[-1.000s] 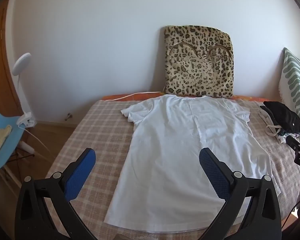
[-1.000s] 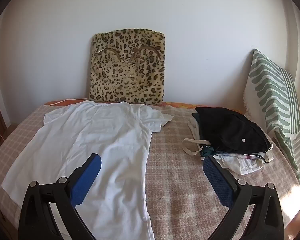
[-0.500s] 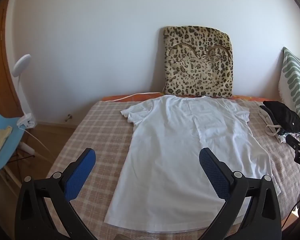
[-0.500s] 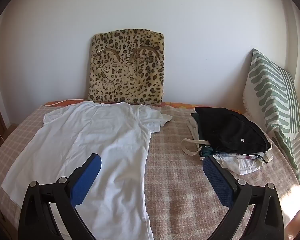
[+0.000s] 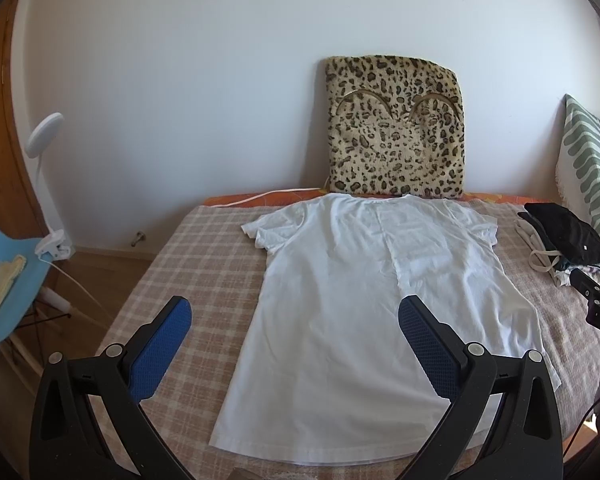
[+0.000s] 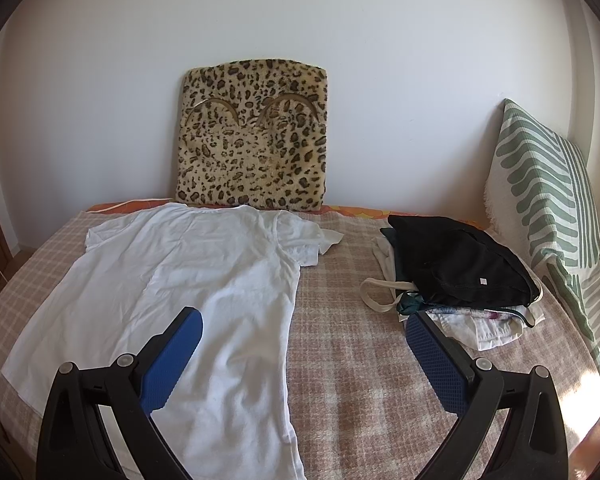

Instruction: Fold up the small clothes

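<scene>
Jaws of the left gripper are seen spread wide and empty in the left wrist view, held above the bed. A white shirt is spread flat on the checked cover directly ahead of the gripper, hem nearest, neck farthest; its right pad overlaps the shirt in the view, while the left pad is seen over bare cover. Beyond the shirt, a leopard cushion is propped against the wall. Far to the right, a dark clothes pile and a striped pillow are seen; to the left, a blue chair and a white lamp.

From the right wrist view, the right gripper is likewise held wide apart with nothing between its pads. The shirt lies ahead and to the left, under the left pad. The clothes pile sits ahead to the right, just beyond the right pad, with the pillow farther right. The cushion is seen straight ahead, past the shirt.
</scene>
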Motion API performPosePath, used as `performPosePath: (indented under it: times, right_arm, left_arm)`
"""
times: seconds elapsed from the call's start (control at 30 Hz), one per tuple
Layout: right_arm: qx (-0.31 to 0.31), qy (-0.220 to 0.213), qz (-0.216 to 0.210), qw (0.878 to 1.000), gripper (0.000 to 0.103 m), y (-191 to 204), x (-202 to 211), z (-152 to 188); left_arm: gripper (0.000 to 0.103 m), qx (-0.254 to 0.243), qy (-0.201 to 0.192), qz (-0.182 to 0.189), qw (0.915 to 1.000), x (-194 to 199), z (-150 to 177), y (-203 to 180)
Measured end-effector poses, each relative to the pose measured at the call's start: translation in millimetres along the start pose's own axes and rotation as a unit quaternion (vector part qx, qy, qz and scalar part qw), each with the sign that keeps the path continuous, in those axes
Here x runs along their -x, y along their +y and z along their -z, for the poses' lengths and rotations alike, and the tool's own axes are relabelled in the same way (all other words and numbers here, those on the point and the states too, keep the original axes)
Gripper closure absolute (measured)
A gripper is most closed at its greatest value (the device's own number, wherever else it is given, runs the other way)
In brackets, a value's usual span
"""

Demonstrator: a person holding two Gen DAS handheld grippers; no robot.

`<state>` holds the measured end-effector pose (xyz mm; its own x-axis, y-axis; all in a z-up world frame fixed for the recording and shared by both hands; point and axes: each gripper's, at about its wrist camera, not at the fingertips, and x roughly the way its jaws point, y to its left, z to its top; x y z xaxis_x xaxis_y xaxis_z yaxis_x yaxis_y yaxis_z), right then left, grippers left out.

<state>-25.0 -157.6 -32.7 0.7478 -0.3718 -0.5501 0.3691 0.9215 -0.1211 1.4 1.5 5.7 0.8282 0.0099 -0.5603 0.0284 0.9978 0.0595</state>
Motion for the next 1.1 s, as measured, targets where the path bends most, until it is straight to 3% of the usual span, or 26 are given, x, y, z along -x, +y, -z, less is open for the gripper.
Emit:
performPosePath:
  times: [1.1]
  right_arm:
    - [0.001, -0.002, 0.001, 1.0, 0.0, -0.3, 0.2, 0.7]
  left_arm:
    - [0.0, -0.001, -0.004, -0.001, 1.0, 2.3, 1.3, -1.3]
